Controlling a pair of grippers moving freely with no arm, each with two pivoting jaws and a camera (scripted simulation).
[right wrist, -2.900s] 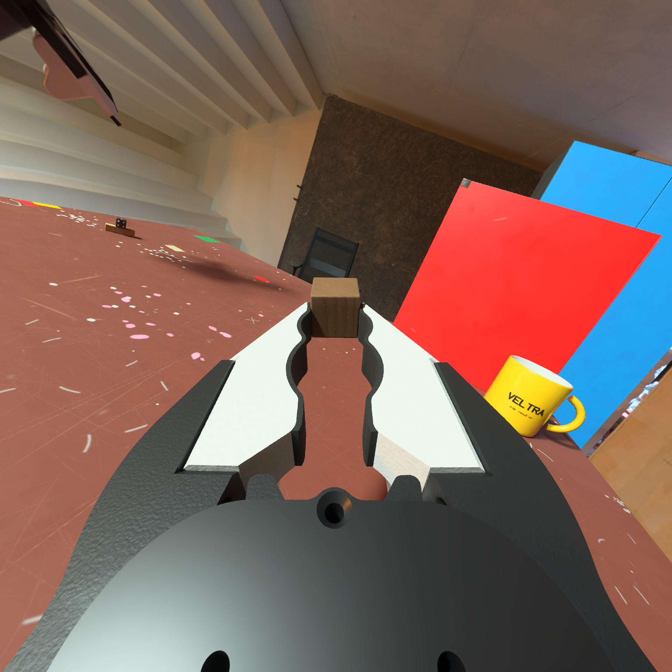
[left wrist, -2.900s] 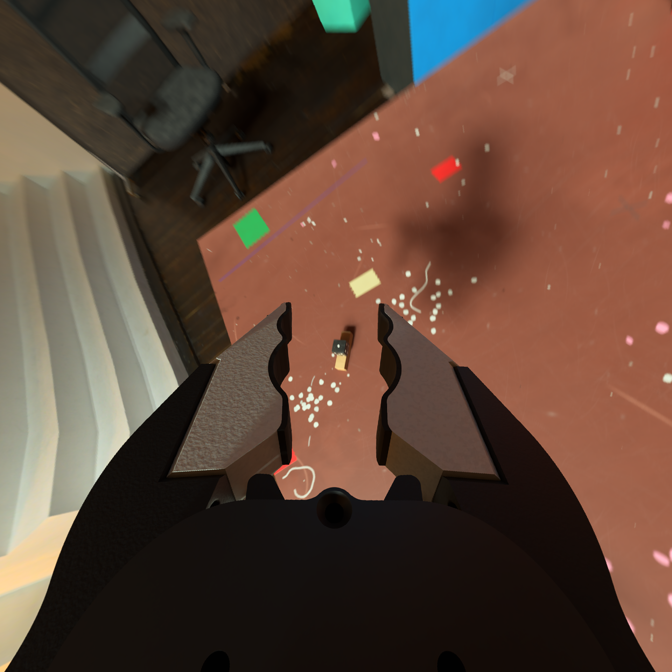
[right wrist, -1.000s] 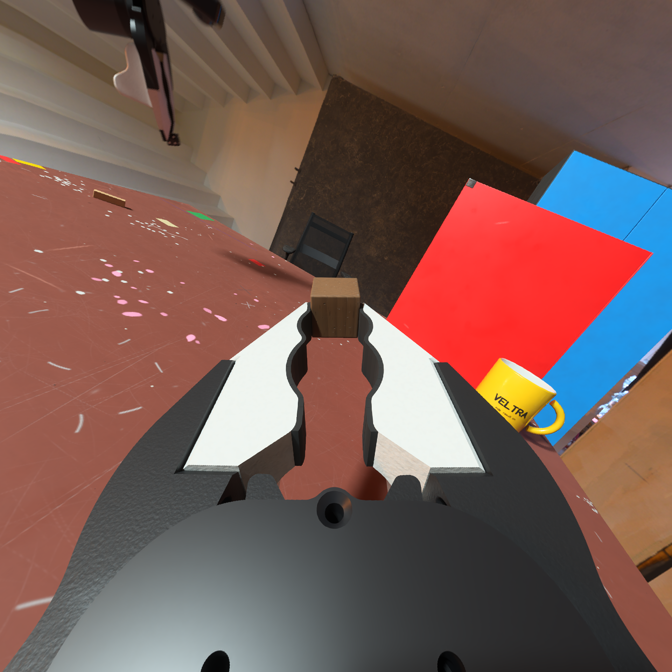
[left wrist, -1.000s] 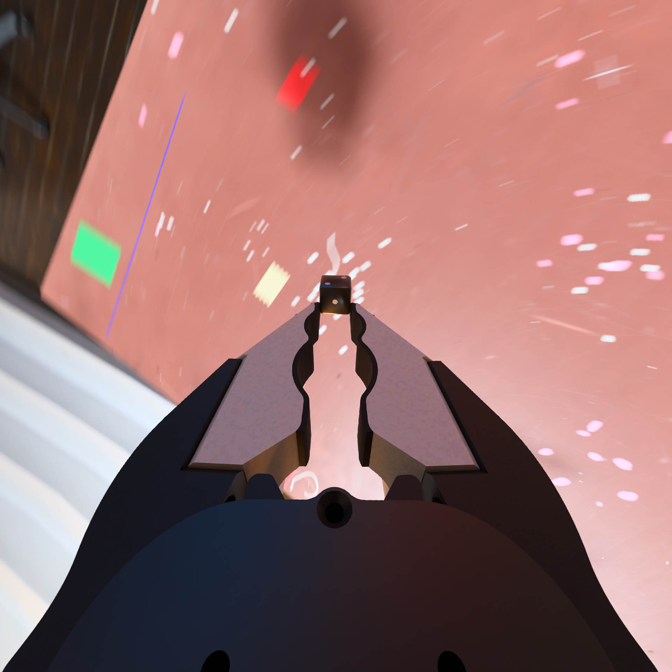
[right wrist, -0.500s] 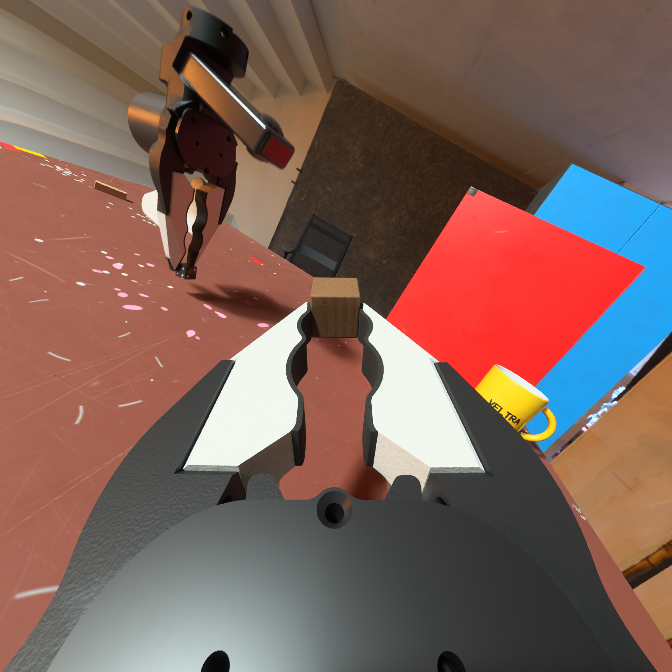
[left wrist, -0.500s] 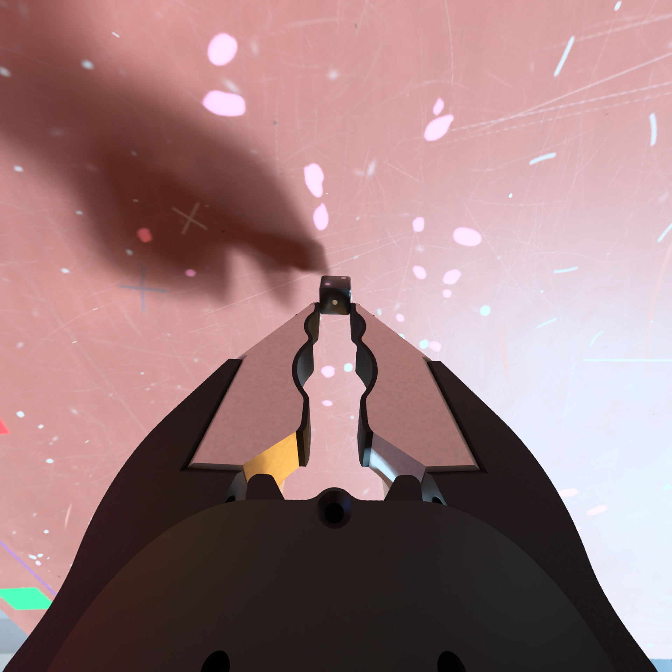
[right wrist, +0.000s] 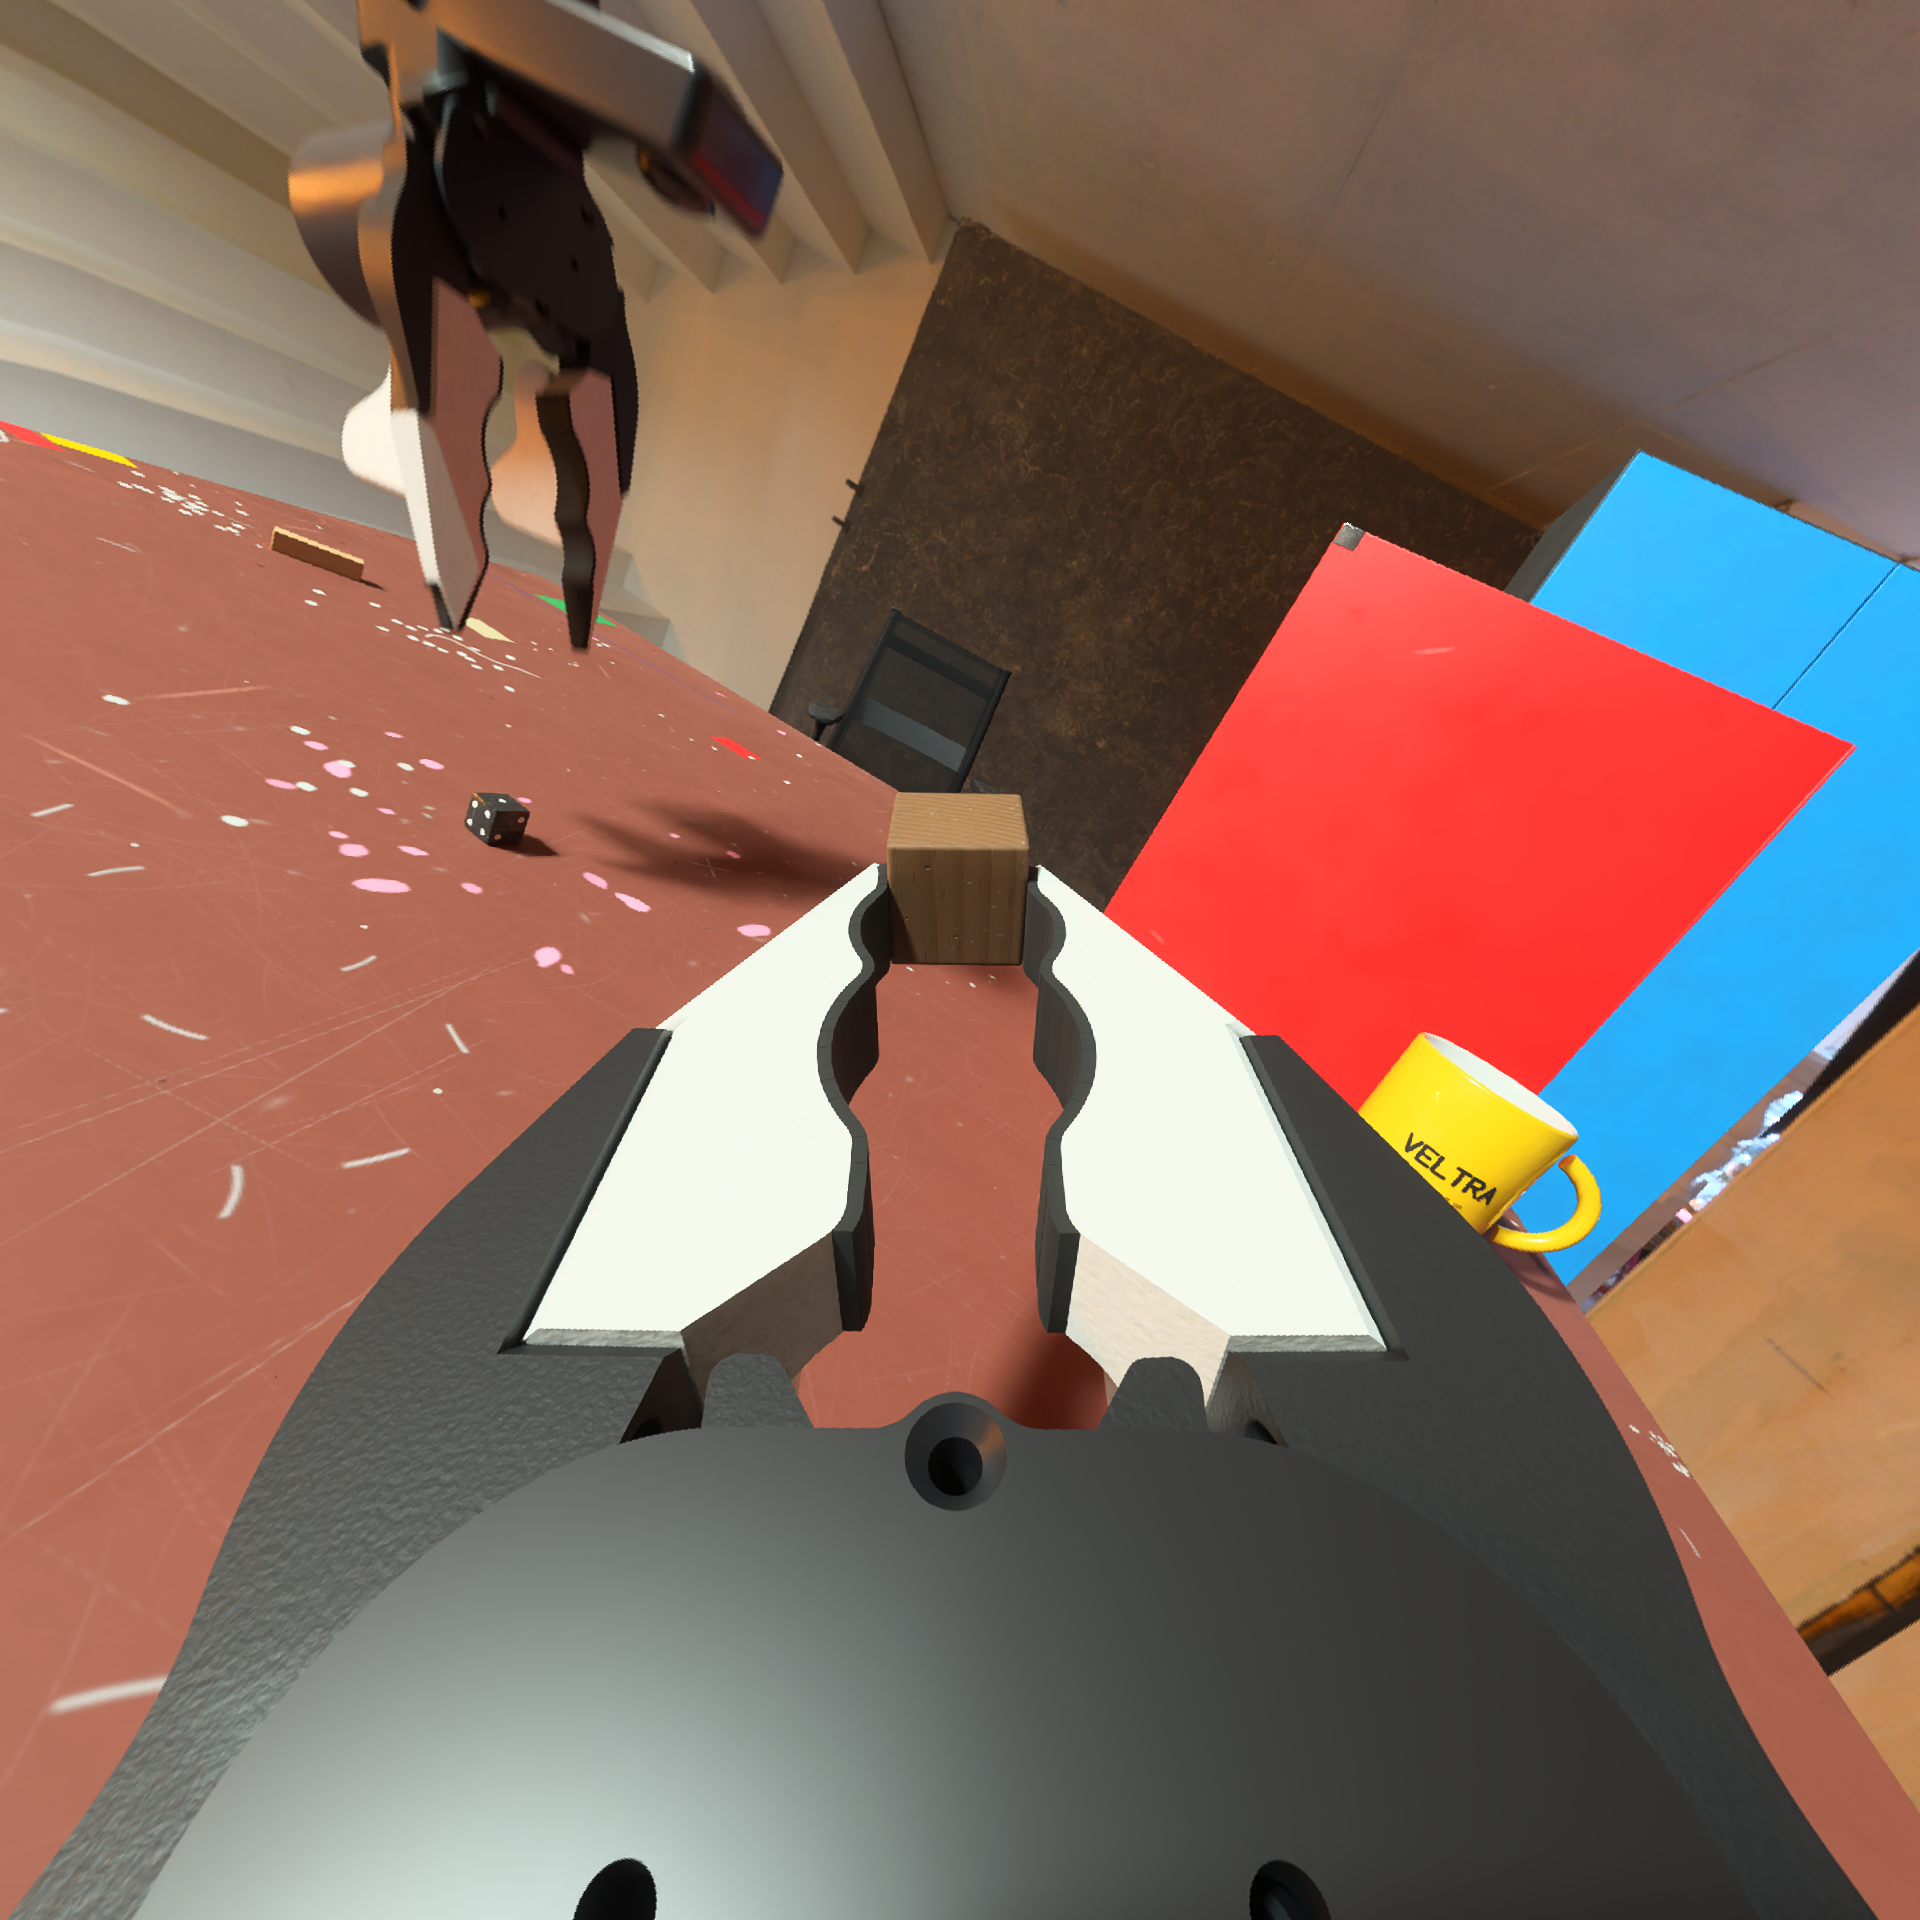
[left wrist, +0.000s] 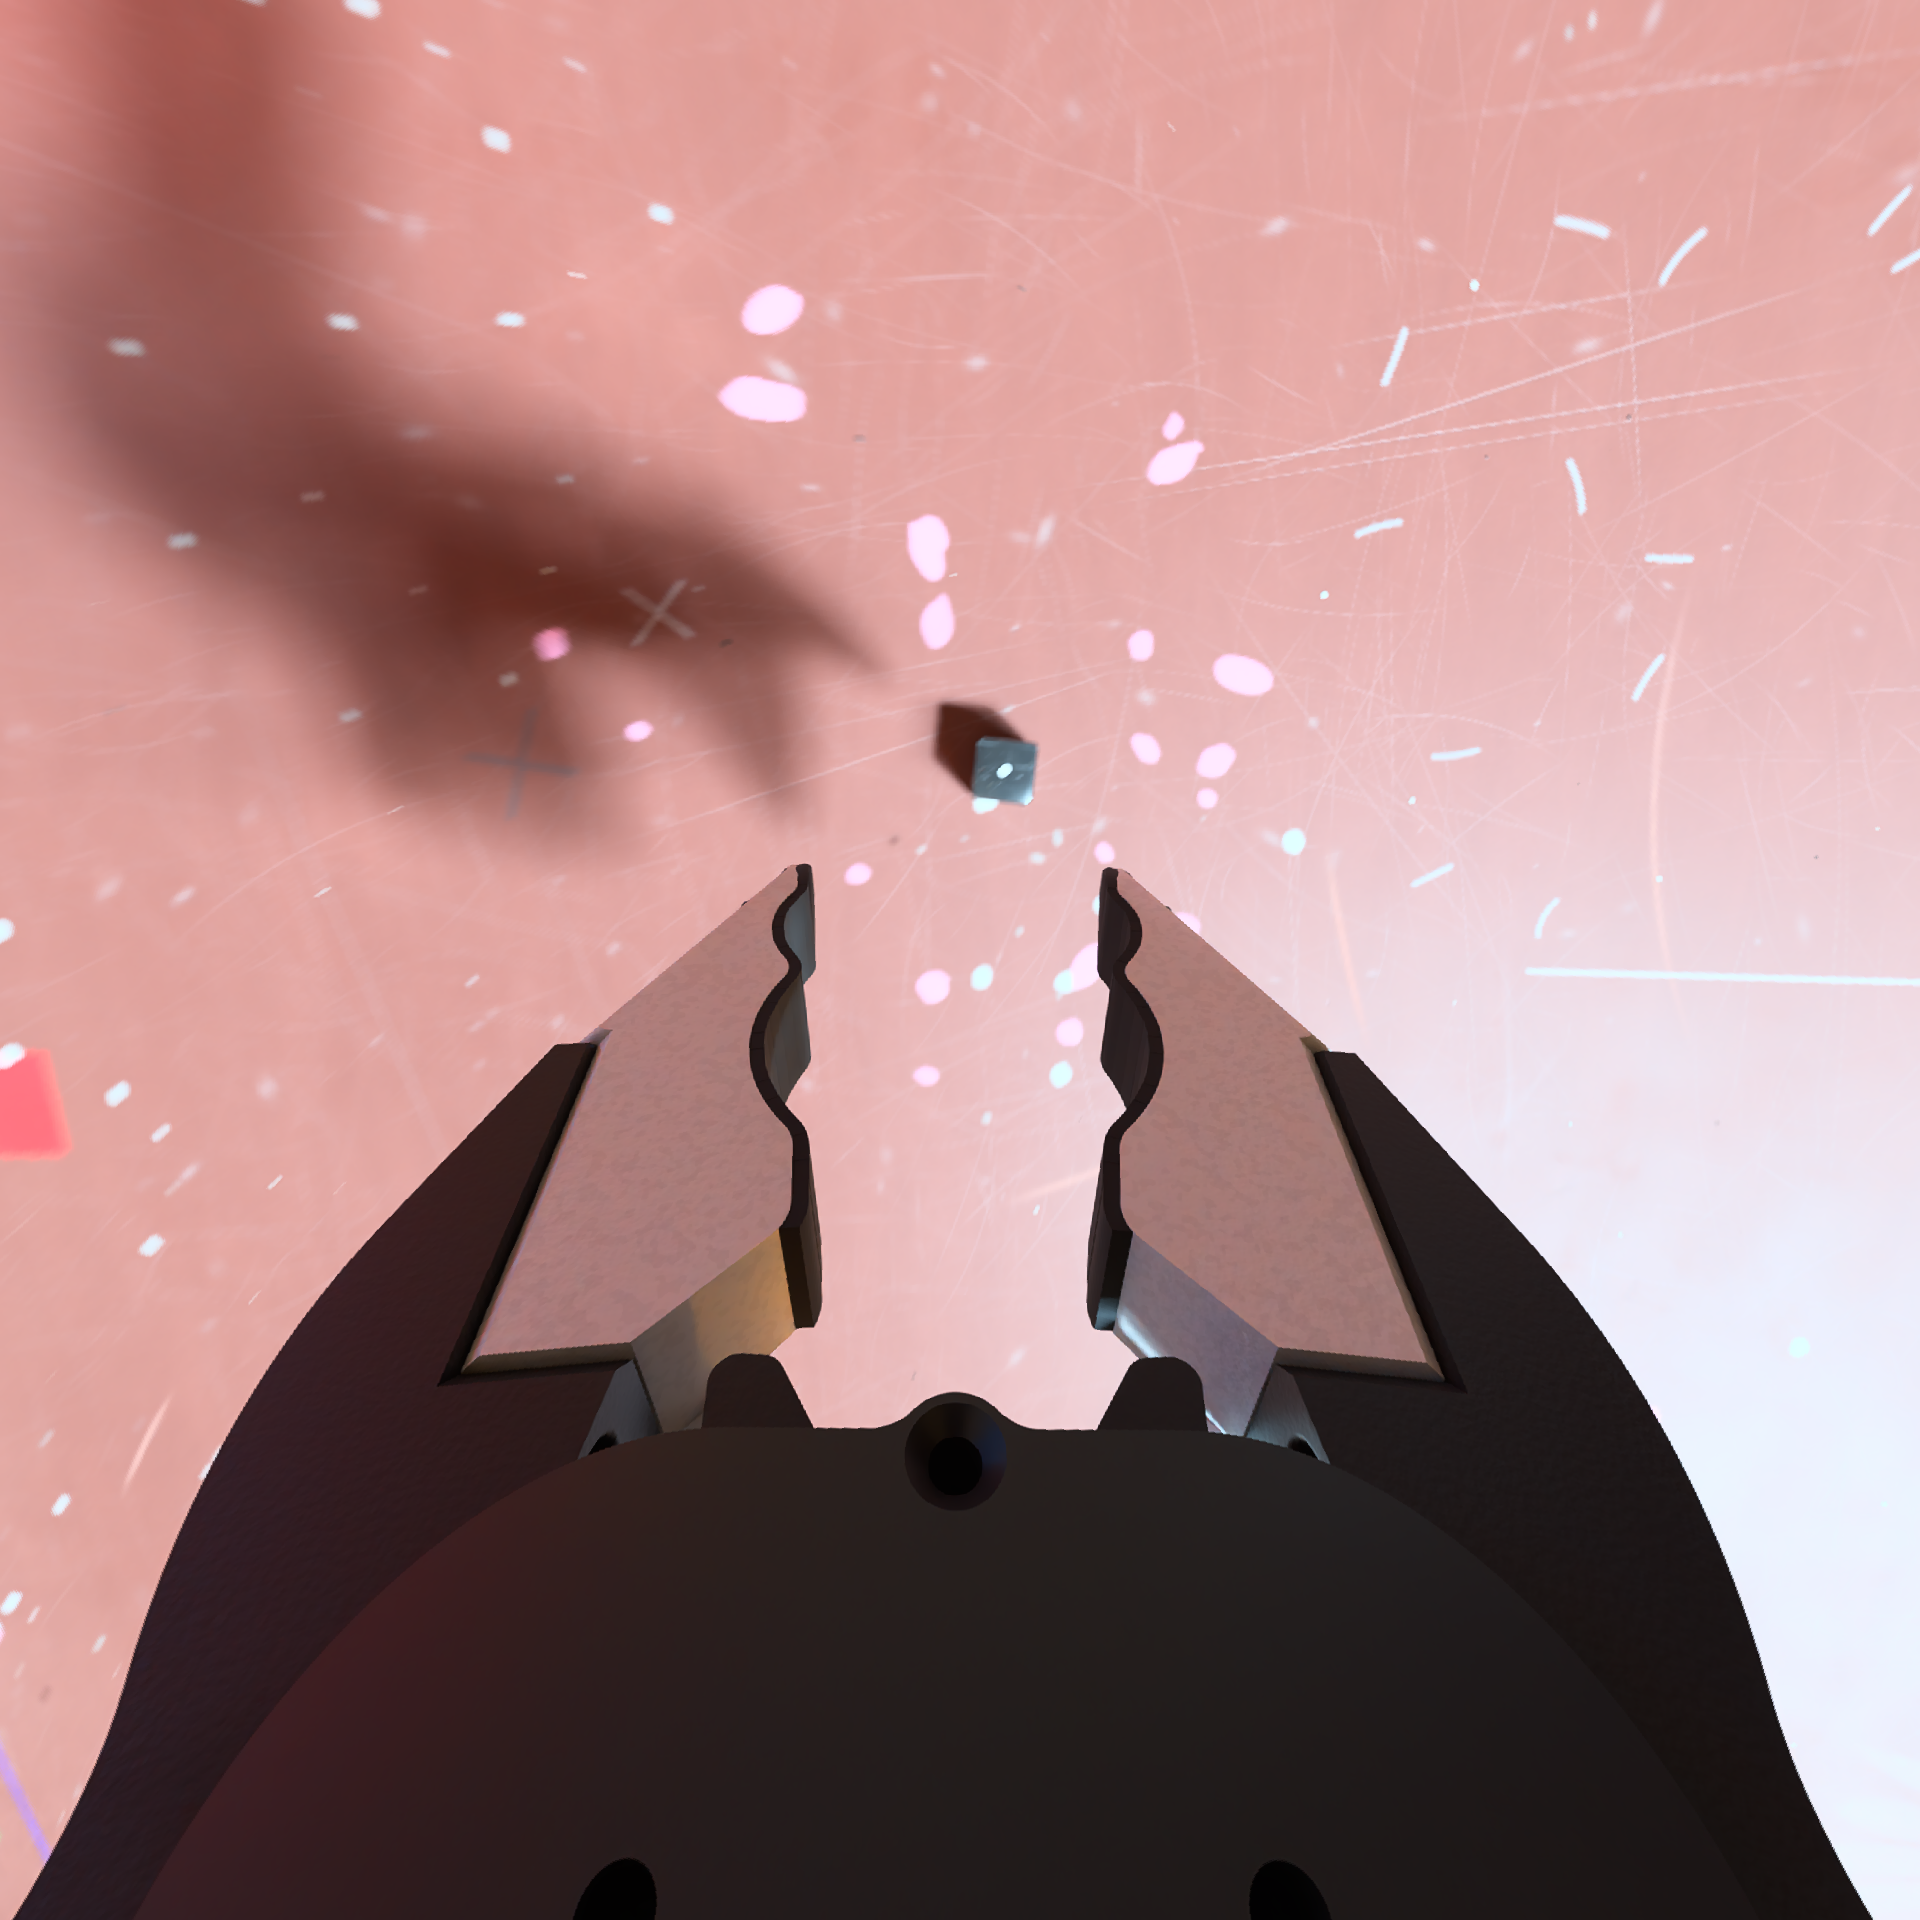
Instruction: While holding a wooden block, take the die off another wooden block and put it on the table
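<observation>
The small black die (left wrist: 1004, 772) lies on the reddish table (left wrist: 1455, 623), below and ahead of my open, empty left gripper (left wrist: 954, 883). In the right wrist view the die (right wrist: 497, 819) rests on the table, and the left gripper (right wrist: 514, 632) hangs above and beyond it with its jaws apart. My right gripper (right wrist: 956, 883) is shut on a wooden cube block (right wrist: 956, 878) and holds it above the table. A flat wooden block (right wrist: 317, 553) lies far off at the left, with nothing on it.
A yellow mug (right wrist: 1475, 1143) stands at the table's right edge. Behind it are a red panel (right wrist: 1455, 831) and a blue panel (right wrist: 1745, 644). A black chair (right wrist: 914, 696) stands past the far table edge. Paint specks and coloured patches mark the table.
My left gripper carried the die off the flat block, moved toward the right gripper, opened and rose. The die now lies on the table. The right gripper still holds the cube.
</observation>
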